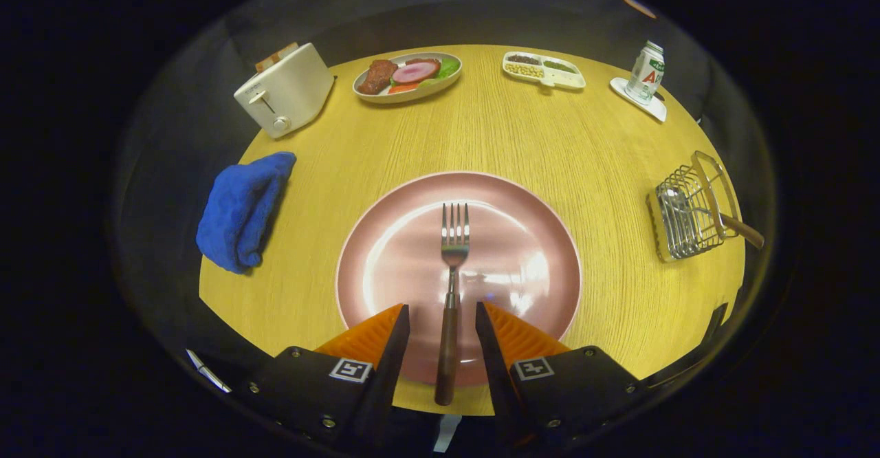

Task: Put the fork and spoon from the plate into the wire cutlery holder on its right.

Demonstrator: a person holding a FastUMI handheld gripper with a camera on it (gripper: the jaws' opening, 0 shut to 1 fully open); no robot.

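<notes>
A fork [450,286] with a brown wooden handle lies on the pink plate [522,238], tines pointing away from me. Its handle runs back between the two fingers of my gripper [443,315], which stands open with a gap on each side of the handle. To the right of the plate stands the wire cutlery holder [687,210]. A spoon [739,225] rests in the holder, its wooden handle sticking out to the right.
A blue cloth [240,210] lies left of the plate. Along the far side of the round wooden table [495,135] stand a white toaster [283,90], a dish of food [407,75], a divided tray [543,70] and a can [646,71] on a coaster.
</notes>
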